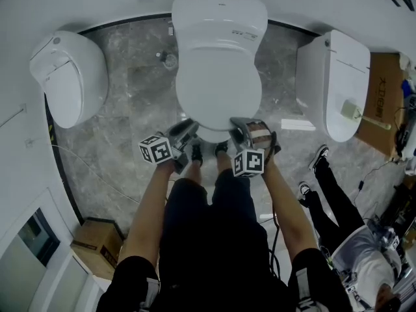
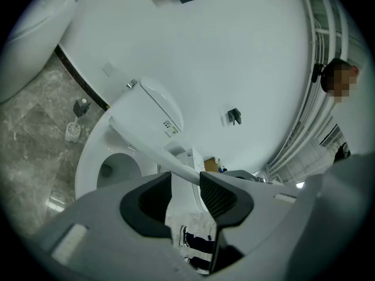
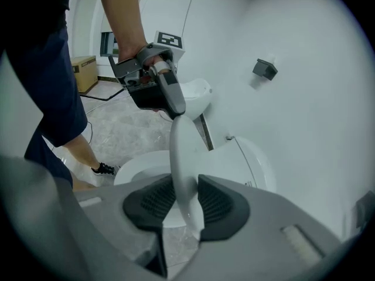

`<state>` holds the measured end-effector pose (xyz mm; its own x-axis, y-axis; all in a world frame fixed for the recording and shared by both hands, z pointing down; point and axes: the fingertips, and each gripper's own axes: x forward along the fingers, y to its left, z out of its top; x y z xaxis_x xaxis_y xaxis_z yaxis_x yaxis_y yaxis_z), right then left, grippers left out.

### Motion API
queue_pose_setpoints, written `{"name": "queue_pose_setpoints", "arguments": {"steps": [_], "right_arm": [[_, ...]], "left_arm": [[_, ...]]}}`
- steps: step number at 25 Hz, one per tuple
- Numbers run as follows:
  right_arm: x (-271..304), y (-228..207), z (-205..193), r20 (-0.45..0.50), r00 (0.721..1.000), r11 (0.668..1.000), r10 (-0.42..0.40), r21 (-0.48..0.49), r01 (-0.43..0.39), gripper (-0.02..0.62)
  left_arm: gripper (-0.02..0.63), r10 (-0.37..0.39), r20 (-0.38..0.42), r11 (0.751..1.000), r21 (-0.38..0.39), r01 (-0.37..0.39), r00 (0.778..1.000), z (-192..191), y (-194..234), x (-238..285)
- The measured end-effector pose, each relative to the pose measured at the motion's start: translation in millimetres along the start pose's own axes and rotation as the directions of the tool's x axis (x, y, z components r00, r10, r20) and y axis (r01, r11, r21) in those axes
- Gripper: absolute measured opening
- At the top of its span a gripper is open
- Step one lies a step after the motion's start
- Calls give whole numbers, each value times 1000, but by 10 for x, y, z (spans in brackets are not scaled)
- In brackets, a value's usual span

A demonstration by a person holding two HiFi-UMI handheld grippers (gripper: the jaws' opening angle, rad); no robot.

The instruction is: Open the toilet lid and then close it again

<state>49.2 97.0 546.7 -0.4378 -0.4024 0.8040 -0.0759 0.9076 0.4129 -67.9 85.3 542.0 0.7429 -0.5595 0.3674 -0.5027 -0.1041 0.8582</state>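
The white toilet (image 1: 220, 18) stands in the middle of the head view, and its lid (image 1: 218, 77) has both grippers at its front rim. In the left gripper view the lid (image 2: 146, 107) is raised off the bowl (image 2: 111, 168). Its thin rim runs between the jaws of my left gripper (image 2: 186, 186), which stand wider than the rim. In the right gripper view the lid's edge (image 3: 183, 151) stands upright between the pads of my right gripper (image 3: 179, 201), which press on it. Farther along the rim, that view also shows the left gripper (image 3: 173, 107).
Another white toilet (image 1: 68, 77) stands at the left and a third (image 1: 338, 83) at the right. A toilet brush (image 1: 168, 58) sits by the wall. A cardboard box (image 1: 97, 239) lies at lower left. A second person's legs (image 1: 331, 187) are at the right.
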Motion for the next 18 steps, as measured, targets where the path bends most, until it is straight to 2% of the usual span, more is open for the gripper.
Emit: {"name": "queue_pose_setpoints", "arguments": {"steps": [6, 12, 18], "right_arm": [[-37, -116, 14, 27, 999, 999, 29, -39, -28, 112], [-63, -271, 40, 62, 997, 999, 39, -29, -37, 106], [-94, -564, 135, 76, 997, 1000, 27, 6, -27, 95]], "left_arm": [[137, 26, 120, 999, 21, -29, 992, 251, -190, -100], [68, 35, 234, 998, 39, -45, 972, 485, -415, -177], [10, 43, 307, 998, 32, -55, 951, 559, -545, -318]]}}
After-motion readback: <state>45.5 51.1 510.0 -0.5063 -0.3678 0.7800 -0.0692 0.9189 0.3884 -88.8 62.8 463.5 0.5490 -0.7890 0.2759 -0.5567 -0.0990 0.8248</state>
